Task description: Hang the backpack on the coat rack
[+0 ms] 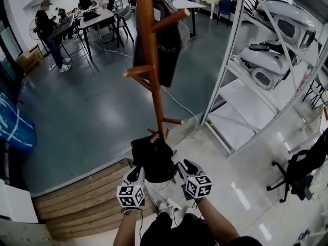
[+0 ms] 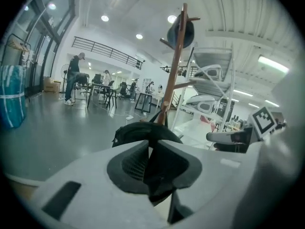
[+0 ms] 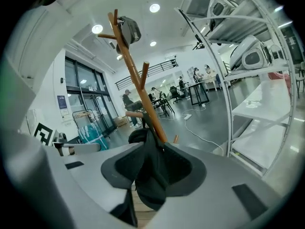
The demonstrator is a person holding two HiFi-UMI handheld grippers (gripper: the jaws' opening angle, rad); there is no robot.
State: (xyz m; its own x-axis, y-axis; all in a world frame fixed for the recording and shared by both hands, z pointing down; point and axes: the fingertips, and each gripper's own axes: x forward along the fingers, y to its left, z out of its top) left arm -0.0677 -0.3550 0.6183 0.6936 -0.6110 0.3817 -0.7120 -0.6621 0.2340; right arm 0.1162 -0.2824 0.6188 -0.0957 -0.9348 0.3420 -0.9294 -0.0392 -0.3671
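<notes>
Forearms (image 1: 134, 229) come in at the near edge, each hand carrying a gripper. Left gripper (image 1: 136, 175) is pinched tight on a fold of black fabric at the backpack's (image 1: 152, 158) left side; its own view shows the jaws nearly together with the cloth squeezed between them. Right gripper (image 1: 186, 167) is on the pack's right side, jaws clamped on a thicker bunch of black material that hangs down out of them. So the backpack is held between the two grippers, low down, just on the near side of the rack (image 1: 151, 70), its top by the lowest pegs and not on any of them. A dark garment (image 1: 167, 45) hangs from a higher peg. Wooden decking (image 1: 82, 201) lies near left, a metal shelf (image 1: 241, 94) stands to the right, and desks (image 1: 89, 19) with a person (image 1: 50, 32) sit far left.
</notes>
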